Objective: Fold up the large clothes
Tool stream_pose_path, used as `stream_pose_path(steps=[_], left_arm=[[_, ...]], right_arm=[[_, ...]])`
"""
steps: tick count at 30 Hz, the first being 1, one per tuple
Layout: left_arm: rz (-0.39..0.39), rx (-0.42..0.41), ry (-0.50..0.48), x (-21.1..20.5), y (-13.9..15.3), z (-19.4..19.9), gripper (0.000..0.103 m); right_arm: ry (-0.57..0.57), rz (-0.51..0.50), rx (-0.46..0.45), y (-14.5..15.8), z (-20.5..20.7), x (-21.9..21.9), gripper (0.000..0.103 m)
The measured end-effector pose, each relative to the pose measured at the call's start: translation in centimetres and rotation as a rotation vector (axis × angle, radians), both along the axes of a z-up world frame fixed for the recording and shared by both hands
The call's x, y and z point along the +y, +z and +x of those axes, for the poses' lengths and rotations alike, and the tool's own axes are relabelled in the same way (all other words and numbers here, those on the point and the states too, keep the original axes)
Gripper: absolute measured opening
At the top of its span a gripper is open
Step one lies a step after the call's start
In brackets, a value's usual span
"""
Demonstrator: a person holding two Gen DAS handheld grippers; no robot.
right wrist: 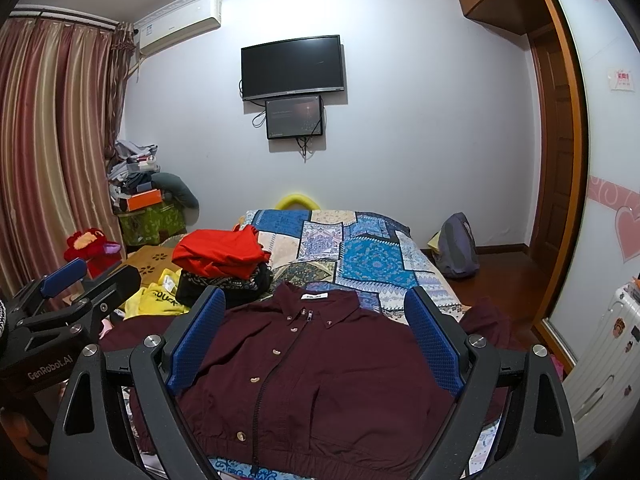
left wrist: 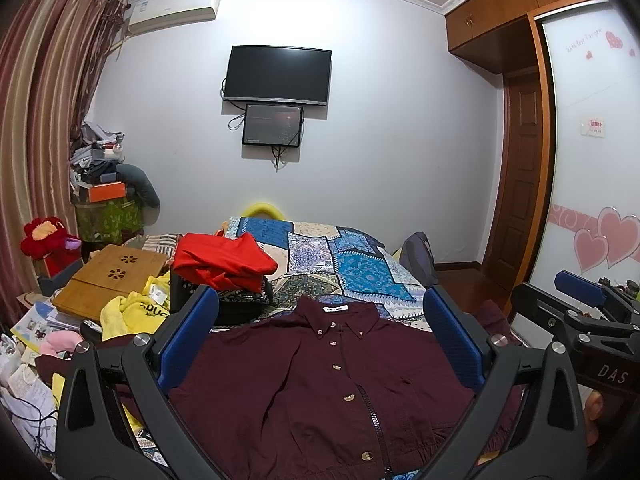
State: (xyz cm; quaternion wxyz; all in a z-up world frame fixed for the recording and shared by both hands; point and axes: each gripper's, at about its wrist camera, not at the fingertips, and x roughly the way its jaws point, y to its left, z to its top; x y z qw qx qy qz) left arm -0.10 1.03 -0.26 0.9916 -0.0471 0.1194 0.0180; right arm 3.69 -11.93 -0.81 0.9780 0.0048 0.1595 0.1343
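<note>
Now, by the look of it:
Jacket point(right wrist: 320, 364): maroon, spread front-up on the bed point(right wrist: 372, 260), across the near end; hem at the near edge, collar toward the far end.
Long axis: hem to collar, running up the length of the bed; collar points at the wall with the TV point(right wrist: 292, 66).
Sleeves: both spread sideways; the right one reaches the bed's right edge and seems to hang over it.
Left claw point(left wrist: 320, 340): jaws wide apart, holding nothing, above the jacket.
Right claw point(right wrist: 316, 338): likewise wide open, empty, over the jacket.
Risk, sleeve: the overhanging right sleeve could drag the body sideways once lifted.
Risk, pinch: a claw closing on the top layer only would leave the back layer behind and bunch the fold.
Risk, crowding: the red pile point(right wrist: 224, 258) sits just beyond the left shoulder; a sleeve swung wide could catch it.
</note>
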Motion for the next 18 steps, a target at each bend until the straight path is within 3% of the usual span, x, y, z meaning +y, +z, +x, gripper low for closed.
stream_pose_path(steps=[18], left_arm=[[-0.01, 0.021, 0.006, 0.0, -0.2, 0.9, 0.103]], right_arm=[[-0.013, 0.009, 0.023, -0.2, 1.0, -0.4, 0.089]])
